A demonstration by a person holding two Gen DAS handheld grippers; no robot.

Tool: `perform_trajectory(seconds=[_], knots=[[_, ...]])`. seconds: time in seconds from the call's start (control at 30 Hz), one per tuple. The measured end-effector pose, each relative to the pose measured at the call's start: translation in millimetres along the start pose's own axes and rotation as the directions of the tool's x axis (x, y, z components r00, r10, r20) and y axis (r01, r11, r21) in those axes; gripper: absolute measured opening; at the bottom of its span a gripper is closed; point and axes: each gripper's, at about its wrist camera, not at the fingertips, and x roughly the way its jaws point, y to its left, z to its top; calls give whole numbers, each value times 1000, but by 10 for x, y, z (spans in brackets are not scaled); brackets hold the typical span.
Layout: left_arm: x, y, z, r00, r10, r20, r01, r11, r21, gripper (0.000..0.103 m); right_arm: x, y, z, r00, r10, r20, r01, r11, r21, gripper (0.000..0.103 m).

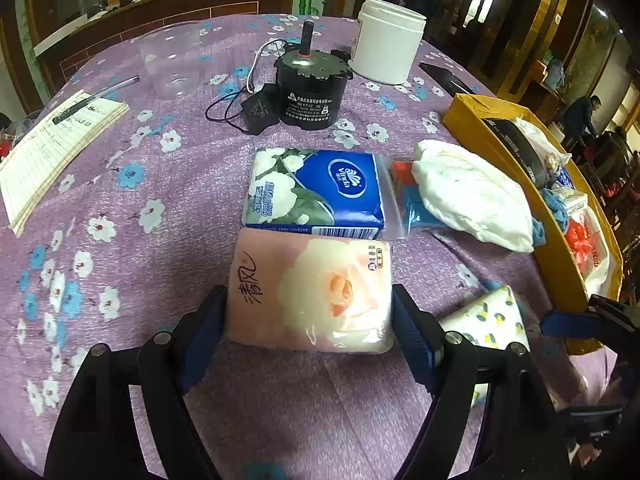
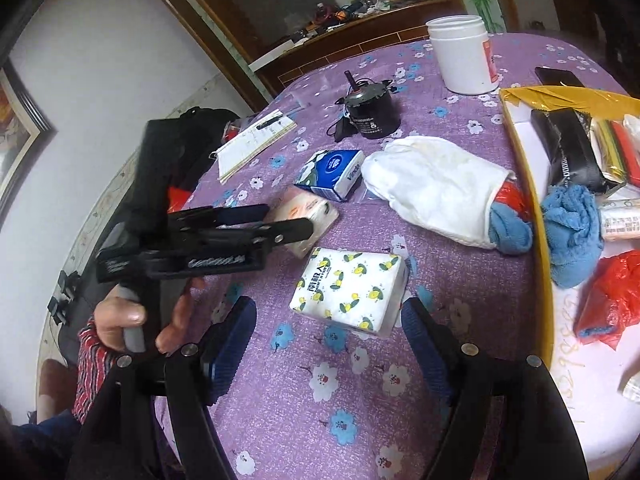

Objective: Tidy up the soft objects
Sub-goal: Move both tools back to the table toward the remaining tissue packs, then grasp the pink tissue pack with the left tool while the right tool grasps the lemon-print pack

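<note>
Pink pack (image 1: 310, 292) at lower centre, pinched widthwise by left gripper (image 1: 308, 320); lemon pack (image 2: 349, 289) lying between spread right gripper (image 2: 328, 340) fingers, untouched; box (image 2: 536, 208) at right edge.

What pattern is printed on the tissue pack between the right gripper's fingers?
The tissue pack is white with small yellow lemons and green leaves. The right wrist view shows it best.

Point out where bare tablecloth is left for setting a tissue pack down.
Bare cloth lies between the notebook and the pink tissue pack, and in front of the lemon tissue pack. It is crowded from the blue tissue pack across the white cloth bundle to the yellow box.
</note>
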Motion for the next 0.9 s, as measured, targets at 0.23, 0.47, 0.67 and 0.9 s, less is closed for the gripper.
perform_trajectory(seconds=[0.23, 0.47, 0.67, 0.9], knots=[[-204, 146, -133, 999, 23, 49, -19, 997, -76, 76, 105, 77, 81, 1000, -28, -4, 27, 999, -22, 77], [-455, 322, -354, 993, 23, 114, -9, 993, -121, 76, 396, 12, 232, 997, -68, -21, 67, 998, -19, 78], [-459, 407, -363, 991, -2, 135, 22, 989, -148, 76, 361, 213, 4, 987, 49, -154, -60, 996, -70, 77], [-486, 324, -376, 987, -14, 162, 33, 993, -115, 76, 179, 611, -113, 990, -67, -122, 25, 949, -315, 77]])
